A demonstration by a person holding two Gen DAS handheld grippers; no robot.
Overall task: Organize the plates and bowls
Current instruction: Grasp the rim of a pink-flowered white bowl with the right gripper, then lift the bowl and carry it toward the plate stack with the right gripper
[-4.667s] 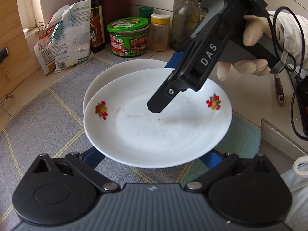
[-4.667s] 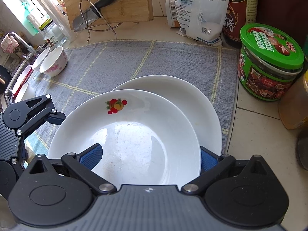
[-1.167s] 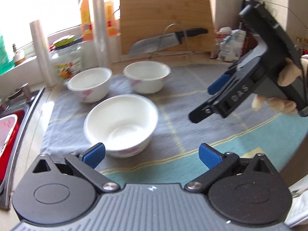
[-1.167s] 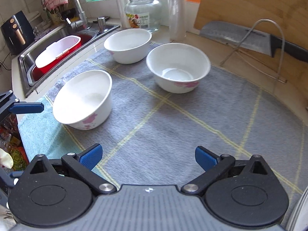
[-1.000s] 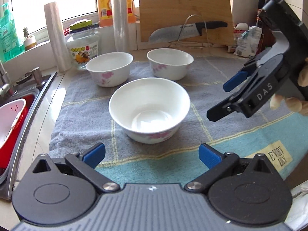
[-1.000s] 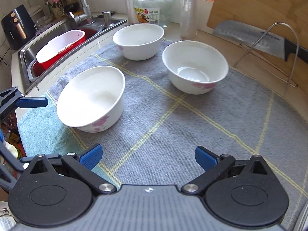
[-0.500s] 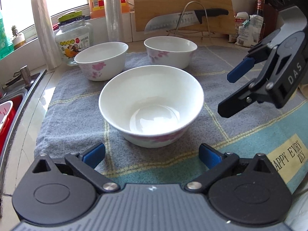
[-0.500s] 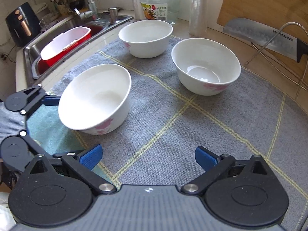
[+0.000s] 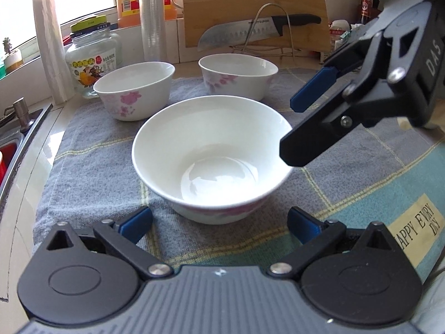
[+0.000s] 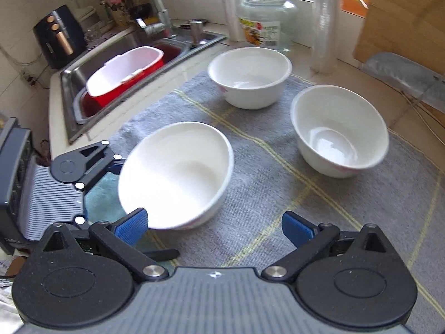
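Observation:
Three white bowls with pink flowers stand on a grey checked towel [image 9: 91,150]. The nearest bowl [image 9: 212,158] sits just ahead of my open left gripper [image 9: 219,222], between its blue pads. It also shows in the right wrist view [image 10: 175,178]. Two more bowls stand behind it, one at the left [image 9: 135,93] and one at the right [image 9: 237,75]. My right gripper [image 10: 214,228] is open and empty, close beside the near bowl's right rim. It shows in the left wrist view [image 9: 306,128] hovering at that rim. The plates are out of view.
A sink [image 10: 111,83] with a red and white tub lies left of the towel. A glass jar [image 9: 93,58], wrap rolls, an orange bottle, a cutting board [image 9: 250,8] and a knife on a wire stand [image 9: 261,30] line the back.
Both grippers left the stacked plates and swung over to the bowls. Over the last second both closed in on the nearest bowl, which now sits between the left gripper's pads.

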